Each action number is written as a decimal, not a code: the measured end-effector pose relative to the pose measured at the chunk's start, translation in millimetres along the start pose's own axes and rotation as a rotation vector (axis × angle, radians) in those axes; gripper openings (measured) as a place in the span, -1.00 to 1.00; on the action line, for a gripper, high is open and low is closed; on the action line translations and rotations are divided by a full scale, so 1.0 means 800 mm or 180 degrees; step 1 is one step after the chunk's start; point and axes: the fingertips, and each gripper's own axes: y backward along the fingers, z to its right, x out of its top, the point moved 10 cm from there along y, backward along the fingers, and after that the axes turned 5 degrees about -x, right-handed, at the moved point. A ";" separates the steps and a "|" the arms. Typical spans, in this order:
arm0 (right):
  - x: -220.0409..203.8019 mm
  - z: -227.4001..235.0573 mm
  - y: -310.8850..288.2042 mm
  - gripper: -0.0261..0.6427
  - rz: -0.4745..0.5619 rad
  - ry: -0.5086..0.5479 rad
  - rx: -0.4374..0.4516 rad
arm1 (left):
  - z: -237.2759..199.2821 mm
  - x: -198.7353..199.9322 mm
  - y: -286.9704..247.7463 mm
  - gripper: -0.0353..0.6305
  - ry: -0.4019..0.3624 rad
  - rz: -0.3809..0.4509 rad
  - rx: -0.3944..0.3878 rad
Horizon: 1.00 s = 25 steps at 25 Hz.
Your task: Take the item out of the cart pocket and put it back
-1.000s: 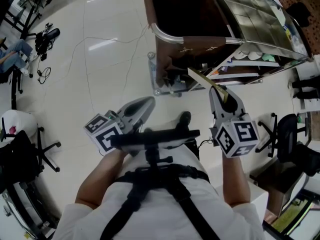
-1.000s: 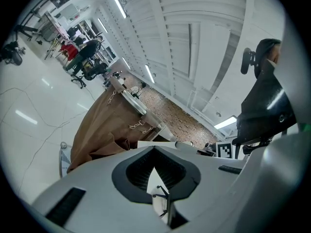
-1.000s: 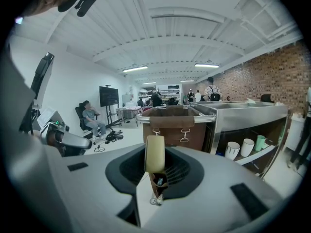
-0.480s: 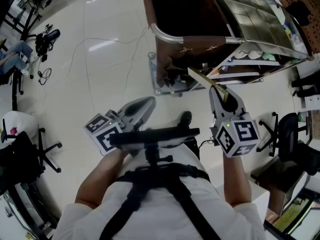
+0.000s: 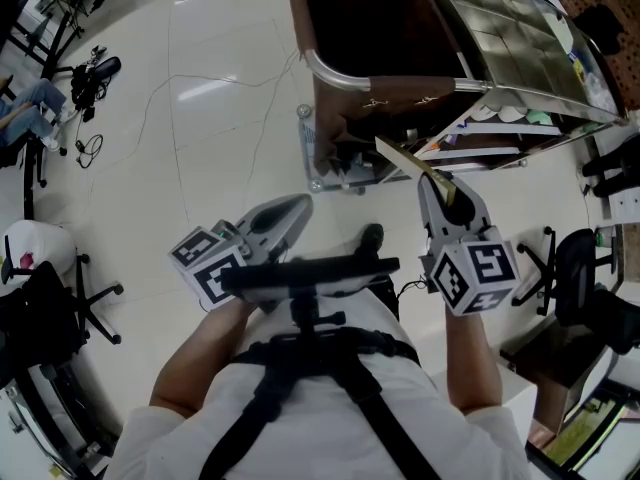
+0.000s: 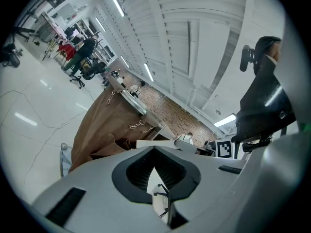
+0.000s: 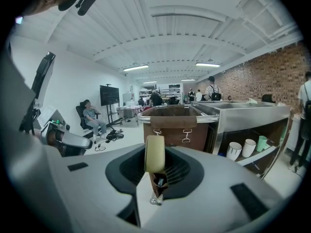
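My right gripper (image 5: 441, 184) is shut on a slim flat beige item (image 5: 404, 157) that sticks out forward and to the left, towards the cart. In the right gripper view the item (image 7: 154, 154) stands upright between the jaws of my right gripper (image 7: 155, 173), with a dark lower part. The cart's brown fabric bag (image 5: 392, 90) hangs on a metal rail just ahead, apart from the item. The brown bag (image 7: 176, 125) faces this gripper. My left gripper (image 5: 288, 211) hovers over the floor left of the cart, shut, and my left gripper (image 6: 158, 173) holds nothing.
The steel cart top (image 5: 500, 28) runs to the right, with white cups (image 7: 241, 149) on a lower shelf. A black office chair (image 5: 578, 260) stands at the right. Cables and gear (image 5: 92, 76) lie on the floor at far left. A seated person (image 7: 90, 115) is in the background.
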 end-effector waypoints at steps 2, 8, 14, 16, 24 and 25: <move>0.001 -0.001 -0.002 -0.69 -0.0004 -0.0002 0.0004 | -0.001 0.001 0.000 -0.91 0.0003 0.0006 0.0007; 0.001 -0.001 -0.004 -0.69 -0.0002 0.0007 0.0002 | -0.003 0.001 0.001 -0.91 0.0013 0.0019 0.0003; -0.001 -0.006 0.000 -0.69 -0.0001 0.0001 -0.0010 | -0.001 0.000 0.008 -0.91 0.0016 0.0014 -0.0001; -0.002 -0.009 0.003 -0.69 0.0005 0.0002 -0.0018 | 0.000 -0.001 0.013 -0.91 0.0007 -0.0002 -0.0005; -0.005 0.005 0.001 -0.69 -0.0030 -0.0003 0.0017 | 0.005 -0.007 0.007 -0.91 -0.0003 0.0000 0.0055; -0.005 0.008 -0.001 -0.69 -0.0042 -0.0001 0.0035 | 0.006 -0.007 0.005 -0.91 0.0000 0.0012 0.0079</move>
